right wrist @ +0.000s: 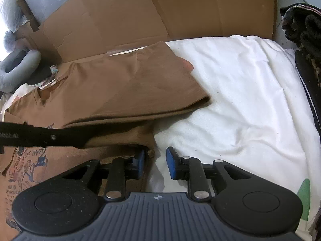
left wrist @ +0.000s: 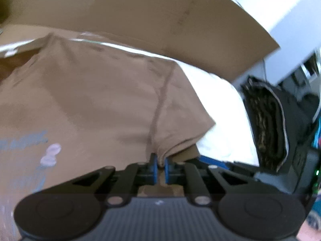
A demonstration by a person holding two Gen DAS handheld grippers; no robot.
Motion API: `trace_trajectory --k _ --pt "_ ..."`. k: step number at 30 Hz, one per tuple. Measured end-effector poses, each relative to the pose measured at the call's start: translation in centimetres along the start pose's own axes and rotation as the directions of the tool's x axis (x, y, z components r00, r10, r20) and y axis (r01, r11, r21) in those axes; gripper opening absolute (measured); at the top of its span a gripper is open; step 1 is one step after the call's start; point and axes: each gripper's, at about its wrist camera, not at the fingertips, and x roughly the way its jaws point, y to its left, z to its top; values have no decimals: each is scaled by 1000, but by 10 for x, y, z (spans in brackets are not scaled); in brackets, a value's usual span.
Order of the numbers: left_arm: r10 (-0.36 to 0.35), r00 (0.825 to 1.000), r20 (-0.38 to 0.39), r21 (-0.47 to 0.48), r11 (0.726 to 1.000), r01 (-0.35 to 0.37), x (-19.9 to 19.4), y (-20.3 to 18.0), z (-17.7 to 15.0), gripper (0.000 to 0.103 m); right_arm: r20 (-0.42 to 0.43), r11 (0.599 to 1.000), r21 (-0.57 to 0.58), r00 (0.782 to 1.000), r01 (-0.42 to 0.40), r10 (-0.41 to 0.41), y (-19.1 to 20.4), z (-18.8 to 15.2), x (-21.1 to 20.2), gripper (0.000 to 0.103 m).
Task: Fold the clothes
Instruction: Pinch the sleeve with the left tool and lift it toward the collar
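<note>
A brown t-shirt (left wrist: 90, 100) with a printed picture on its front (right wrist: 26, 168) lies spread on a white sheet (right wrist: 240, 100). One sleeve (right wrist: 130, 88) is folded over the body. My left gripper (left wrist: 159, 165) is shut on a pinch of the shirt's fabric at the foot of the sleeve seam. One of its black fingers (right wrist: 50, 136) reaches in from the left under the folded sleeve in the right wrist view. My right gripper (right wrist: 154, 161) is at the shirt's right edge. A small corner of brown cloth lies beside its left pad, and the jaws stand apart over the sheet.
A large flattened cardboard sheet (right wrist: 140, 10) lies behind the shirt. A dark bundle of cloth (left wrist: 264, 120) sits at the right edge of the white sheet. A grey neck pillow (right wrist: 16, 68) lies at far left. To the right of the shirt the white sheet is bare.
</note>
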Motion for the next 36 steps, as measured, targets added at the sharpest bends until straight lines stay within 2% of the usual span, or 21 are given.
trace_trajectory --k 3,8,13,15,16,17,20,27,31,34,36 --pt "5 1000 11 -71 997 -4 -2 8 -5 6 -3 1000 -29 1000 12 -12 2 0 0 28" --pt "22 1000 20 -126 992 -19 -6 10 -20 6 -2 999 -43 1000 24 -24 4 0 -1 28" --pt "56 997 -46 -142 988 -62 6 14 -31 7 -7 999 -47 1000 15 -16 2 0 0 28" --pt "72 996 -53 -147 986 -79 6 17 -30 12 -15 999 -40 1000 11 -11 2 1 0 28" --pt "78 996 -44 -148 985 -84 2 18 -28 20 -20 999 -31 1000 5 -6 1 2 -1 29" --pt "83 996 -34 -143 986 -87 -2 17 -25 31 -25 1000 -23 1000 -3 3 -1 2 -2 29" --pt "93 996 -5 -74 993 -94 -13 12 -16 40 -36 1000 -4 999 -22 22 -6 1 -8 30" --pt "65 997 43 28 997 -67 -5 -12 18 42 -31 999 38 999 -37 38 -15 -7 -31 36" --pt "16 1000 27 85 996 -18 19 -34 33 43 -12 997 61 999 -40 41 -21 -11 -45 37" --pt "-54 998 14 98 994 53 36 -44 41 51 -1 997 65 999 -40 41 -26 -13 -56 37" --pt "-58 998 3 143 988 57 47 -54 44 51 2 997 70 999 -39 39 -29 -16 -62 37"
